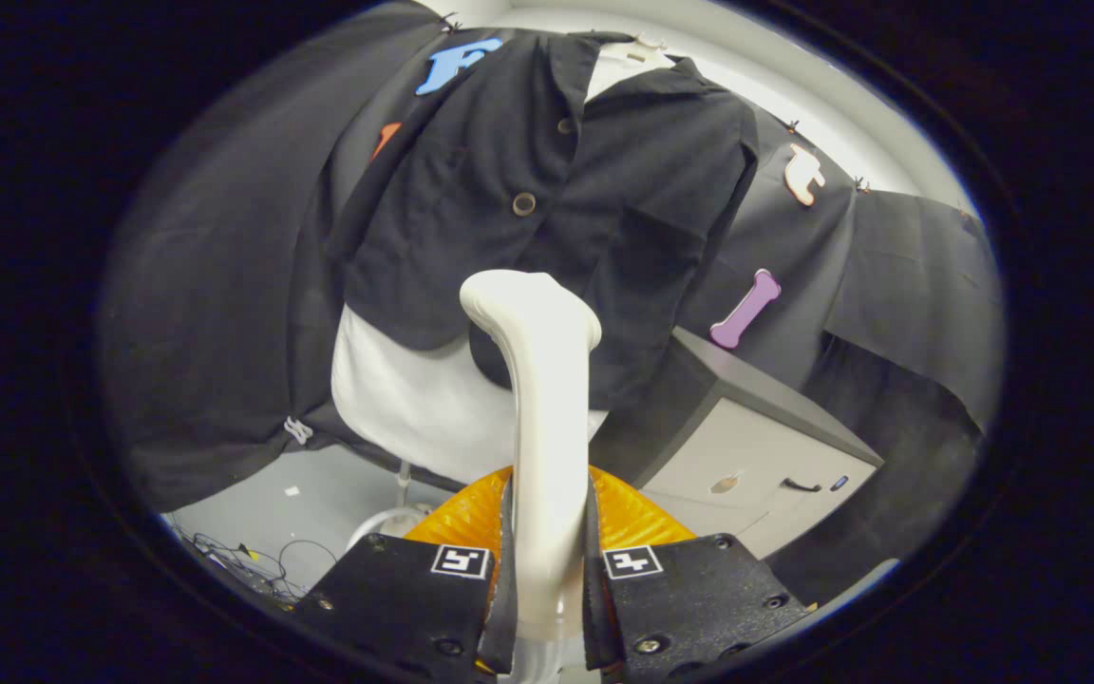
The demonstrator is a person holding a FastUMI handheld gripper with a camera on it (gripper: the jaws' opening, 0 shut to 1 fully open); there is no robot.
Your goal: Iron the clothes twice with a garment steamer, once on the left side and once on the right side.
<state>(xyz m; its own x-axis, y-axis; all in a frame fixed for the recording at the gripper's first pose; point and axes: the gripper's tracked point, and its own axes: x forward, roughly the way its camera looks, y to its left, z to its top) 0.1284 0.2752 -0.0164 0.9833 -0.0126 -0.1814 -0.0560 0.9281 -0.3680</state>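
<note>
A white garment steamer (pixel 544 408) stands upright between my fingers, and my gripper (pixel 548 560) is shut on its handle. Its curved head rises just in front of the lower hem of a black jacket (pixel 547 190). The jacket hangs on a stand over a white shirt (pixel 405 399), whose tail shows below the jacket. The steamer head is near the jacket's middle front, below the brown button; whether it touches the cloth I cannot tell. An orange part (pixel 637 518) of the steamer shows behind the fingers.
A grey-topped white cabinet (pixel 756 446) with a dark handle stands to the right of the clothes. Black cloth covers the booth walls. Cables (pixel 253 560) lie on the grey floor at the lower left, near the stand's round base (pixel 386 522).
</note>
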